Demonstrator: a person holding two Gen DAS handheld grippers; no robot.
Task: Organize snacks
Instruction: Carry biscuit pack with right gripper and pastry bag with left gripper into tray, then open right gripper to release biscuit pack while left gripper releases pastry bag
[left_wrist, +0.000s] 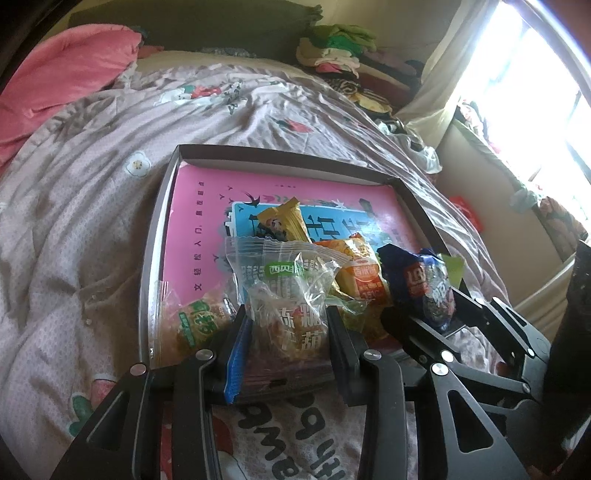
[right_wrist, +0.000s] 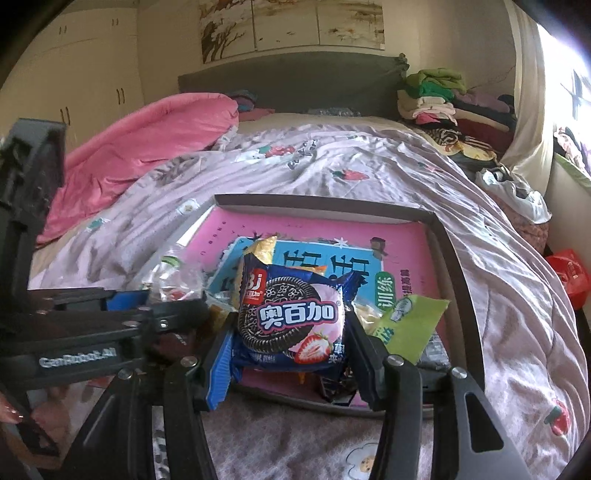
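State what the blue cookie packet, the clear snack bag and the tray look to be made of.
Blue cookie packet: glossy printed plastic film, judging by its sheen and crimped ends.
Clear snack bag: thin transparent plastic; the contents show through and it crinkles with bright glints.
Tray: probably cardboard, with thin, straight, matte dark walls; the pink floor looks like printed paper or card.

Snack packets (left_wrist: 295, 273) in box (left_wrist: 288, 151) on bed (left_wrist: 92, 221)
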